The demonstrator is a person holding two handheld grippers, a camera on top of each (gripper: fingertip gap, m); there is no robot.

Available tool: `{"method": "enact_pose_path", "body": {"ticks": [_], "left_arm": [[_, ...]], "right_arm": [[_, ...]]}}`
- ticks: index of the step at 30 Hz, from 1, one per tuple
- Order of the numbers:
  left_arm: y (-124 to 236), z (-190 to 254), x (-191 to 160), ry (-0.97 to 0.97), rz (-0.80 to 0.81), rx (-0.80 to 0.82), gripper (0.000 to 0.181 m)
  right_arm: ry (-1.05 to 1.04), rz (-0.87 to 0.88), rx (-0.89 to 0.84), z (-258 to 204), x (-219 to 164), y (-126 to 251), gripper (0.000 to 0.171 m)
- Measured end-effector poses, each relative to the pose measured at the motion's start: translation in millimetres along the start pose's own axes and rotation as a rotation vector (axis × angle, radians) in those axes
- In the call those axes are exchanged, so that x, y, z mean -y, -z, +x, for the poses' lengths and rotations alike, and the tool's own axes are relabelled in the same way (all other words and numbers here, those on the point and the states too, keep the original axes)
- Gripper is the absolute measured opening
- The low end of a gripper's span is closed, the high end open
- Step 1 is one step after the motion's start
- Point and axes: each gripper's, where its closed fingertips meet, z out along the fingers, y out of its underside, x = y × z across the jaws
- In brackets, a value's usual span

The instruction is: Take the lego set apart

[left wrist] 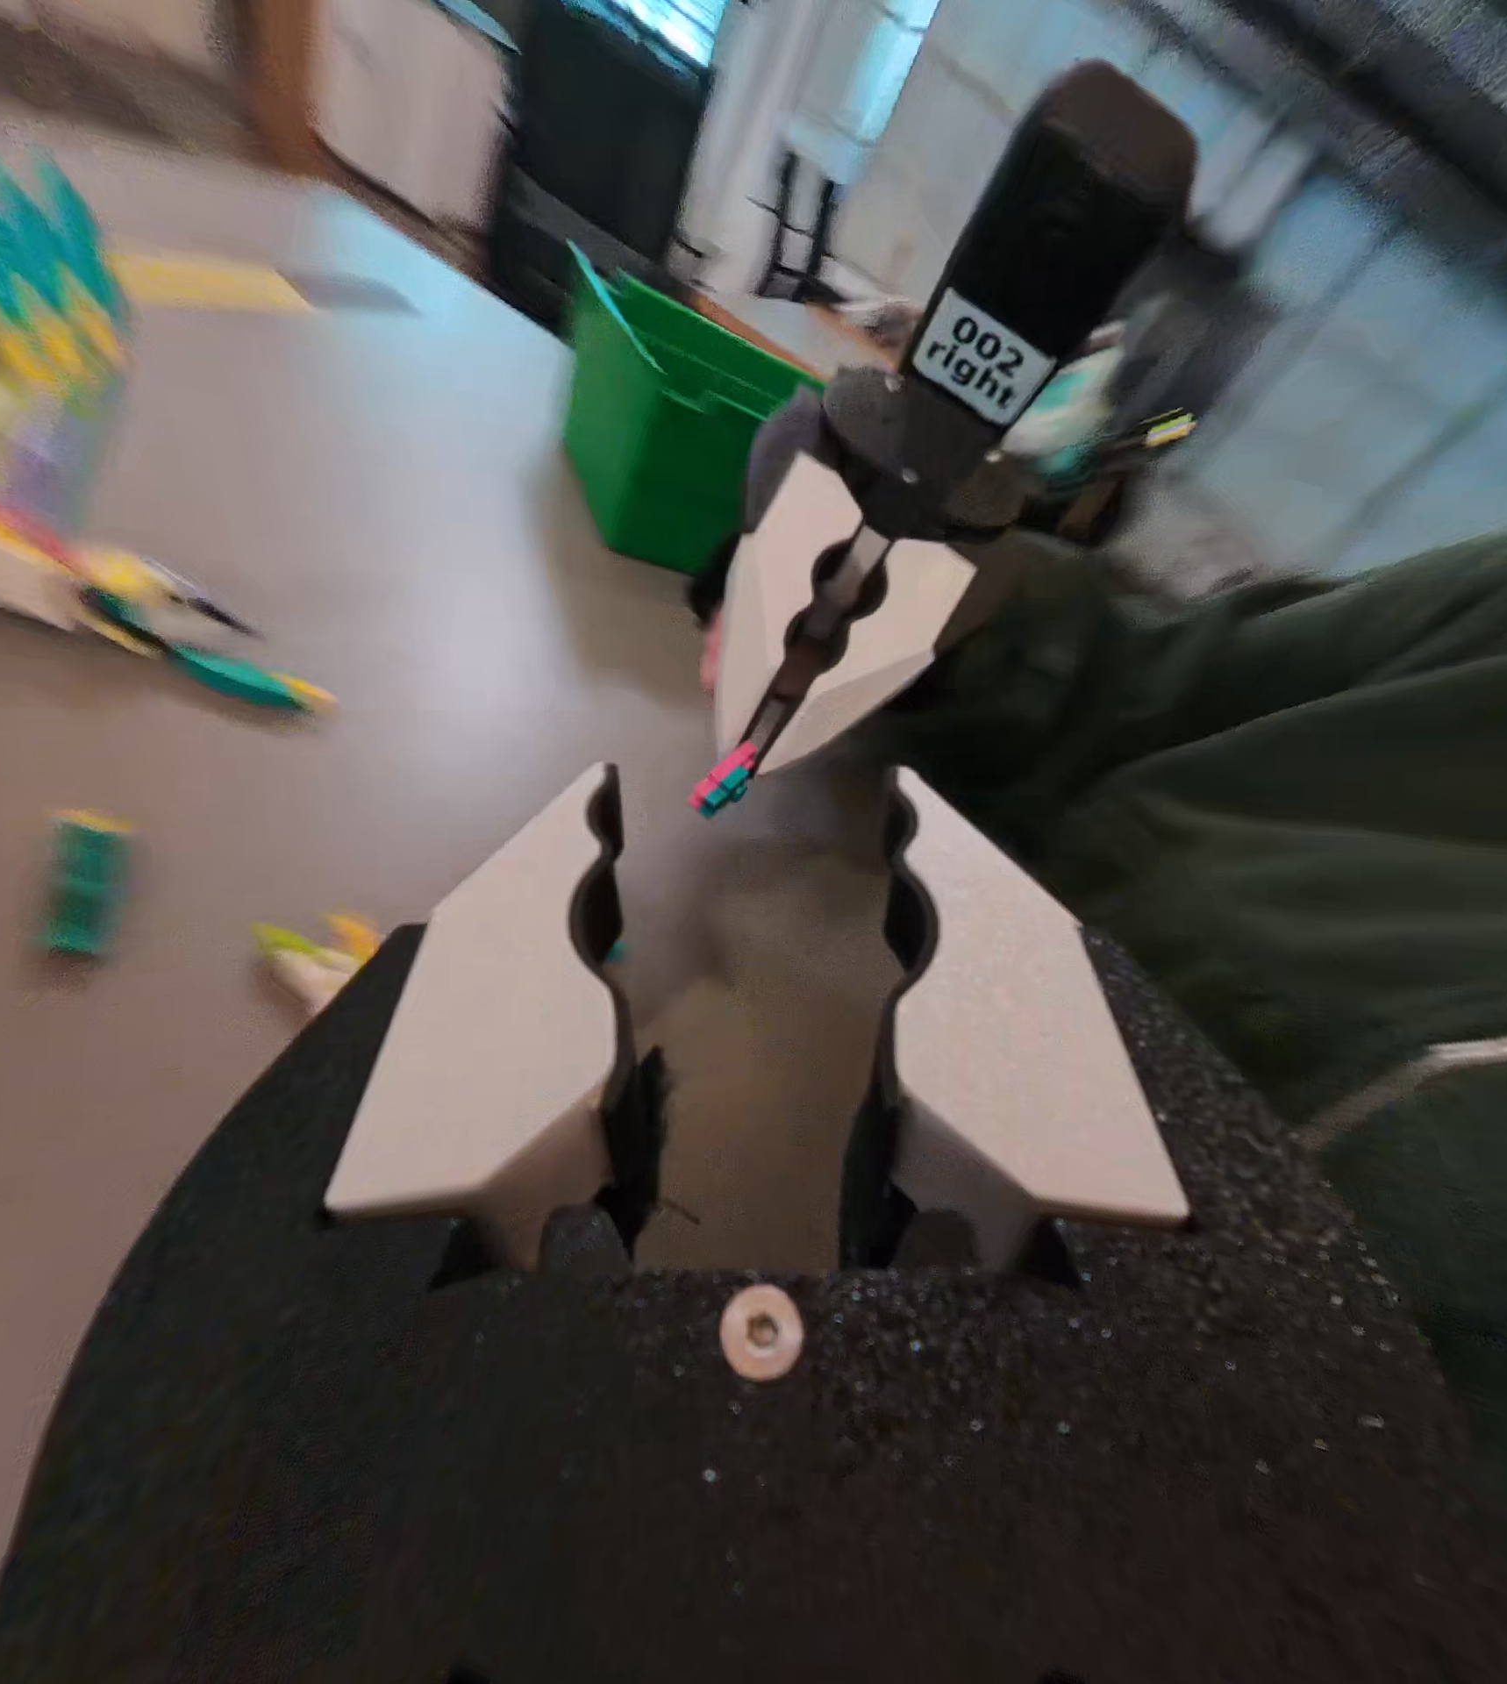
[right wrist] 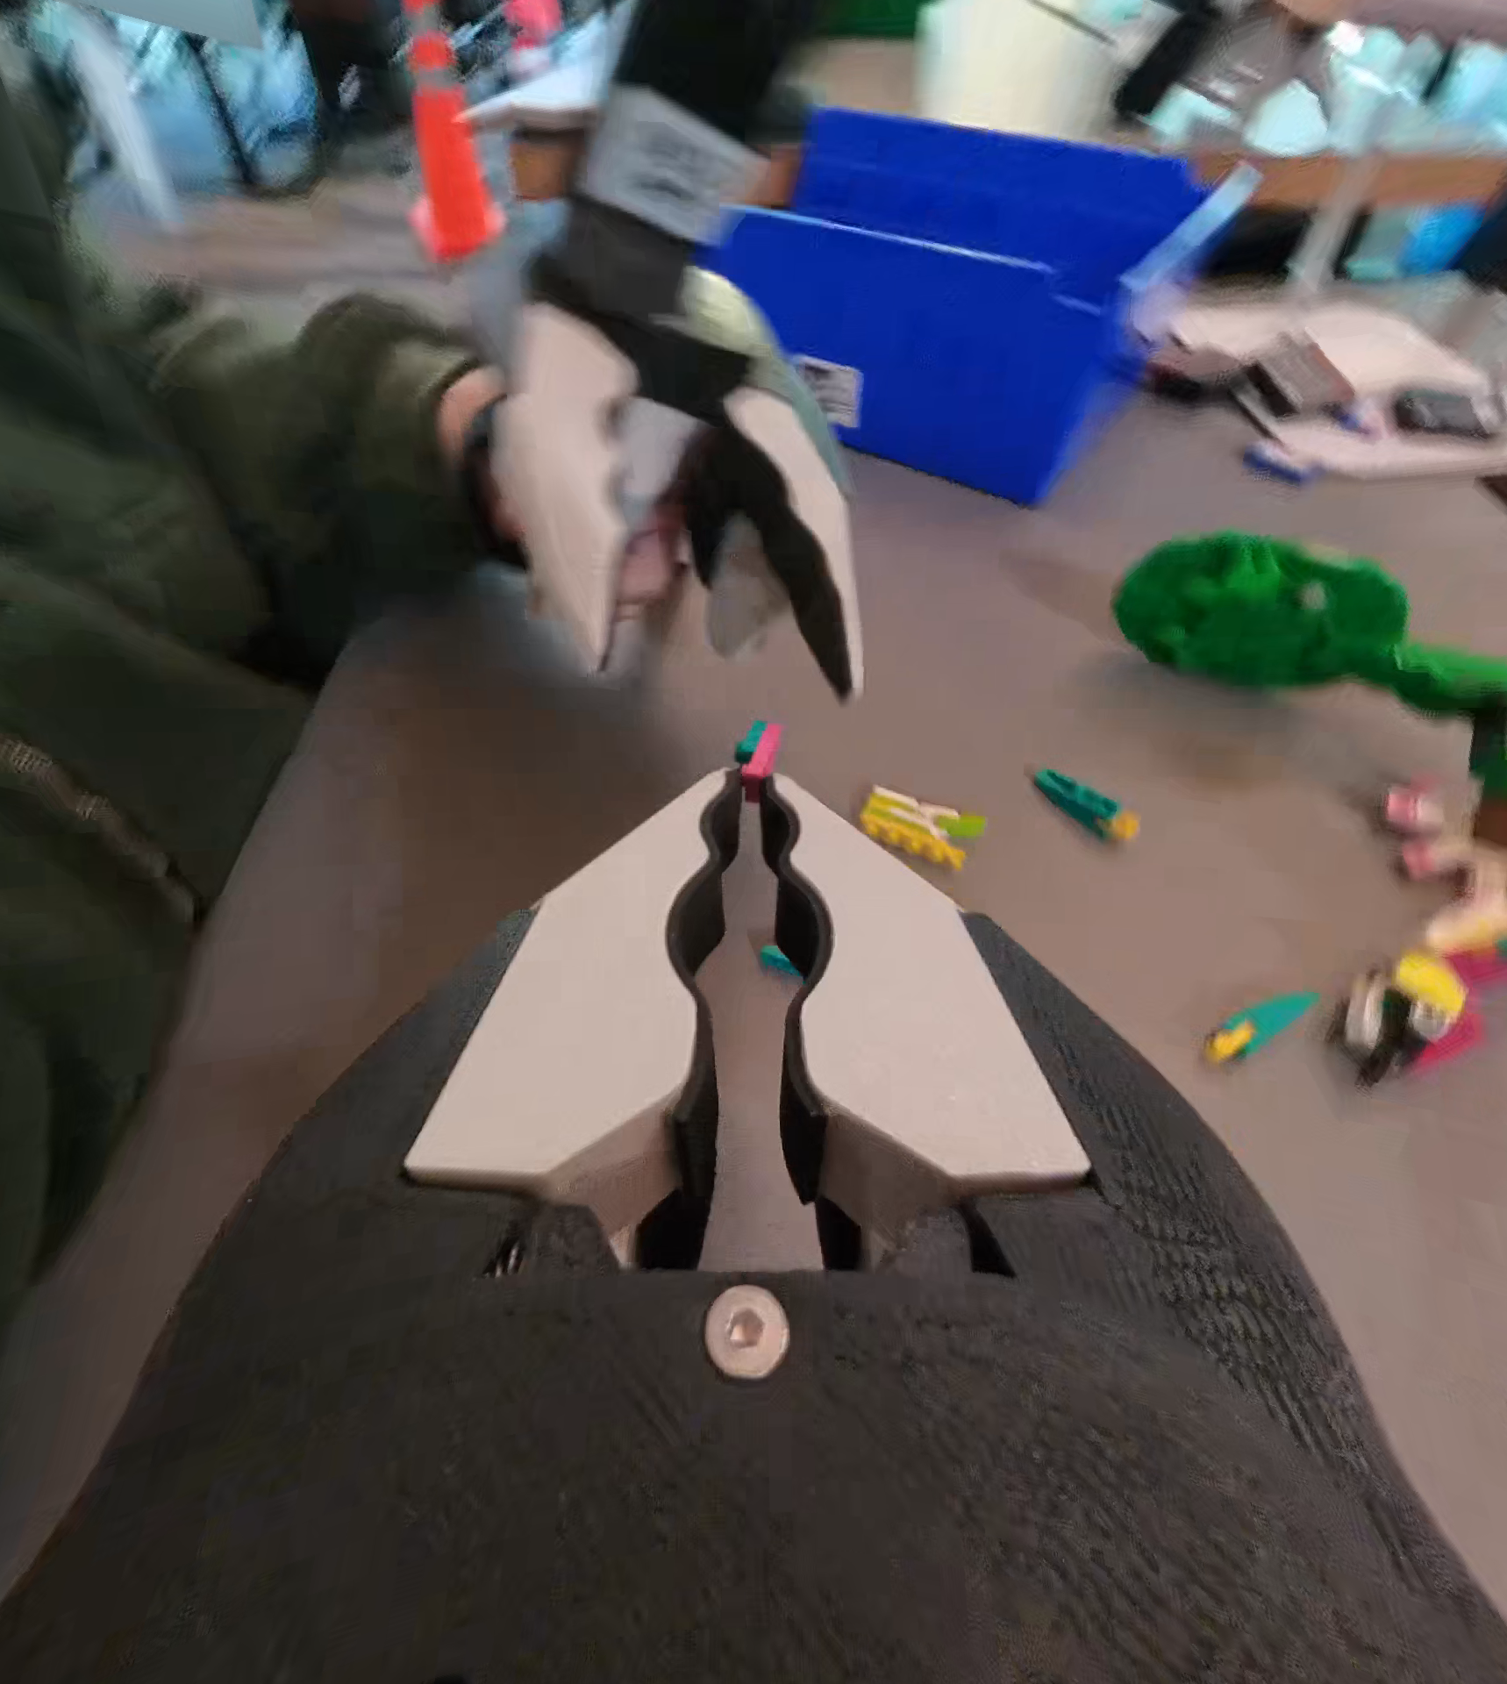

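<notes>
Right wrist view shows the right gripper (right wrist: 754,775) with its tips clamped on a small pink and teal piece (right wrist: 759,754), which sticks up just past the tips at the centre of the frame. Above it, in the upper middle, the left gripper (right wrist: 722,674) hangs blurred with its two fingers spread apart and nothing between them. A dark green sleeve (right wrist: 139,474) fills the left side of the frame. On the grey table (right wrist: 959,638), at the right edge, lies a green tree-shaped build (right wrist: 1260,610), with a blurred heap of pink, yellow and white parts (right wrist: 1461,939) below it. Loose bits lie between that heap and the gripper: a yellow and white piece (right wrist: 918,825), a teal and yellow piece (right wrist: 1087,804) and a teal leaf-shaped piece (right wrist: 1265,1025). A blue bin (right wrist: 932,364) stands at the far side of the table, and an orange cone (right wrist: 449,164) stands in the upper left.

Left wrist view shows the left gripper (left wrist: 754,802) at the bottom centre, fingers wide apart and empty. The right gripper (left wrist: 754,761) points down toward it from the upper right, tips pinched on the pink and teal piece (left wrist: 721,782), which sits just above the gap between the left fingers without touching them. A green bin (left wrist: 668,437) stands behind. Blurred coloured parts lie along the left edge, among them a teal block (left wrist: 85,888).
</notes>
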Motion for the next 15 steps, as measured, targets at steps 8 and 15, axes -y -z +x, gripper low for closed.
{"method": "enact_pose_path", "body": {"ticks": [8, 15], "left_arm": [[-11, -56, -26, -1.134, -0.251, 0.595, 0.034], [-26, -43, -28, -1.419, -0.279, 0.618, 0.018]], "right_arm": [[-0.589, 0.090, -0.055, 38, -37, -8, 0.001], [-0.596, 0.081, -0.029, 31, -37, -11, 0.001]]}}
